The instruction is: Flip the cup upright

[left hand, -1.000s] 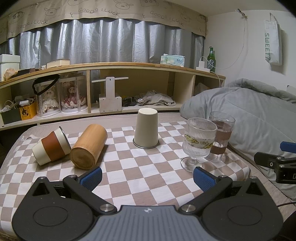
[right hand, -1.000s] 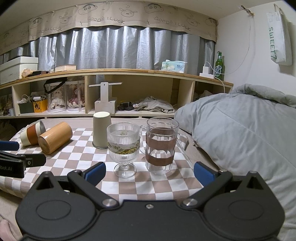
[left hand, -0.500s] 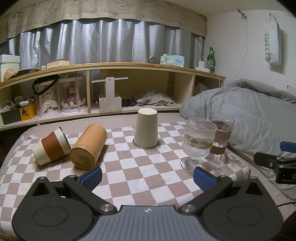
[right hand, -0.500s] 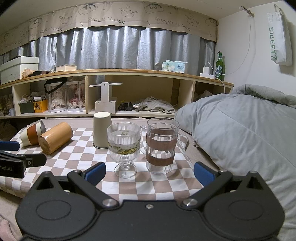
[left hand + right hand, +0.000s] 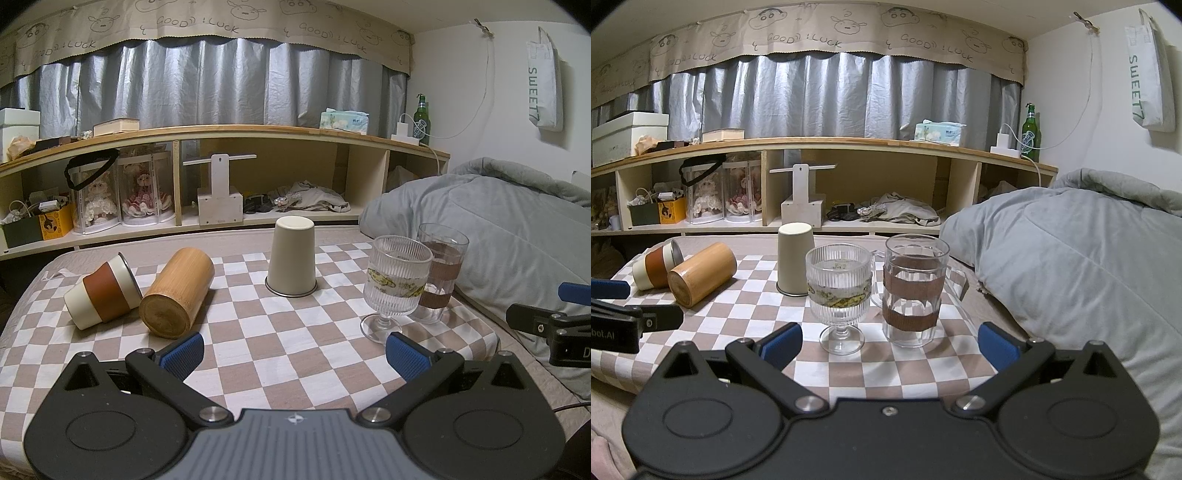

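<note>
A beige cup (image 5: 291, 254) stands upside down, mouth on the checkered cloth (image 5: 258, 332); it also shows in the right wrist view (image 5: 793, 256). A bamboo cup (image 5: 177, 297) and a white cup with a brown band (image 5: 101, 291) lie on their sides at the left. A ribbed stemmed glass (image 5: 395, 282) and a clear mug with brown bands (image 5: 439, 277) stand upright at the right. My left gripper (image 5: 293, 354) is open and empty, near the cloth's front edge. My right gripper (image 5: 890, 345) is open and empty, just before the stemmed glass (image 5: 840, 295) and the mug (image 5: 912, 291).
A low wooden shelf (image 5: 221, 177) with boxes, dolls and clothes runs along the back. A grey duvet (image 5: 509, 229) is piled at the right, close to the mug. The right gripper's arm (image 5: 546, 325) shows at the right edge of the left wrist view.
</note>
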Motion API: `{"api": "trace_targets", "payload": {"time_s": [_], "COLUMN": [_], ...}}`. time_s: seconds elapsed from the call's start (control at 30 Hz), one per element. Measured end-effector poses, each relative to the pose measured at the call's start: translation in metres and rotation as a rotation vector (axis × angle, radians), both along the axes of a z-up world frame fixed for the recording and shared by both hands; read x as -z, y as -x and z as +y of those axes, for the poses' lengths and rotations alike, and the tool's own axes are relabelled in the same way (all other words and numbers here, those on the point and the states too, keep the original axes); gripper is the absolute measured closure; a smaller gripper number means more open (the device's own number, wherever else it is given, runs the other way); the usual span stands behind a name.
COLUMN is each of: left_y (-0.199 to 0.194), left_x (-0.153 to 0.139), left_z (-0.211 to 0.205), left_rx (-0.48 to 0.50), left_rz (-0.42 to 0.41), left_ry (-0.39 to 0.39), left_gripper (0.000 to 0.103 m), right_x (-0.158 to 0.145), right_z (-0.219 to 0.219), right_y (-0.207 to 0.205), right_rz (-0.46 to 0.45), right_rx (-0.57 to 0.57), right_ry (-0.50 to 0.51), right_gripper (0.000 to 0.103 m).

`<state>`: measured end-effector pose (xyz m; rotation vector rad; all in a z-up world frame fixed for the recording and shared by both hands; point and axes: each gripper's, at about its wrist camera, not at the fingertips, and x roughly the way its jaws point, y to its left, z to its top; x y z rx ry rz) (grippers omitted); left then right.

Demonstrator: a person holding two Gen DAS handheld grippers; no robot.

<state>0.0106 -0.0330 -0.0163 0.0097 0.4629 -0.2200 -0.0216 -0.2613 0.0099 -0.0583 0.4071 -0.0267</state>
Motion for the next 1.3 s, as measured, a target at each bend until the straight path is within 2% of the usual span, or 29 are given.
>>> {"api": "trace_targets", "payload": {"time_s": [1.3], "left_y": [0.0004], "left_x": [-0.0046], "left_z": [-0.0033], "left_rx": [-0.001], "left_rz": [-0.002], "left_ry": [-0.002], "left_gripper": [0.0], "right_x": [-0.0028], "right_z": [0.0002], "right_y": [0.0001], "right_rz": [-0.007], "right_rx": [-0.004], "right_ry": [-0.005], "right_gripper": [0.001]}}
